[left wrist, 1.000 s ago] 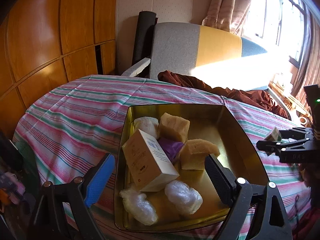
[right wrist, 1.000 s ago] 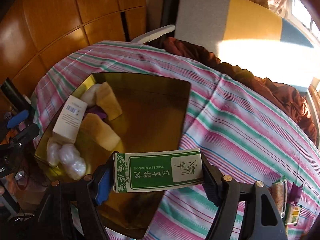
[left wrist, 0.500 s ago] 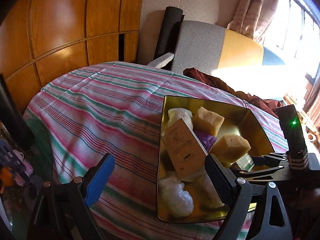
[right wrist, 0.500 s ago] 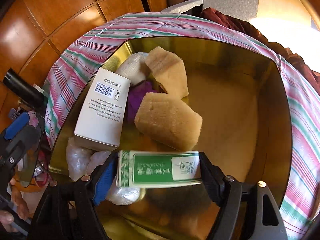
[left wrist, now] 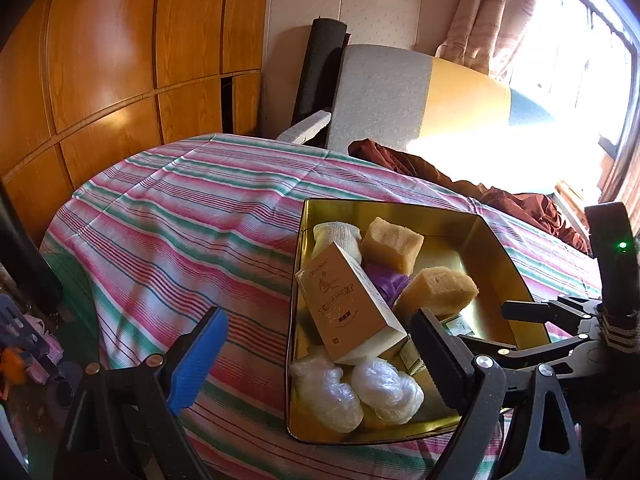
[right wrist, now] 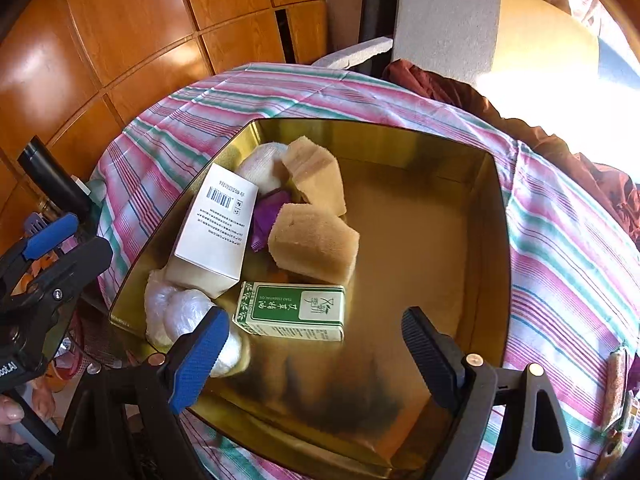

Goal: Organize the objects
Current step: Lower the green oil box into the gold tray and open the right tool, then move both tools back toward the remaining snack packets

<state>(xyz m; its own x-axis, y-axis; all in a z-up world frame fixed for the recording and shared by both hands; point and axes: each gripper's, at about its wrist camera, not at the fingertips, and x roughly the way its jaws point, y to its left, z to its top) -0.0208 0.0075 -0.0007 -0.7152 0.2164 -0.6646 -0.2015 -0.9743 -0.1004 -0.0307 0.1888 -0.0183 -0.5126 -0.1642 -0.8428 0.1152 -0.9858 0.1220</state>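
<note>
**Filling the gold tin: green box is in**

Sorting on a striped bedspread, we see the green box lying flat inside the gold tin, beside two sponges, a white carton and wrapped bundles. Our right gripper hangs spread and empty above it; our left gripper is spread too, holding nothing. More items, possibly small packets, wait at the cloth's edge. The tin's right half is bare.

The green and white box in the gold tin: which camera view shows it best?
The right wrist view. There the green and white box lies in full sight on the floor of the gold tin, its label readable. In the left wrist view only slivers of it show behind the hand-held gripper's finger.
</note>
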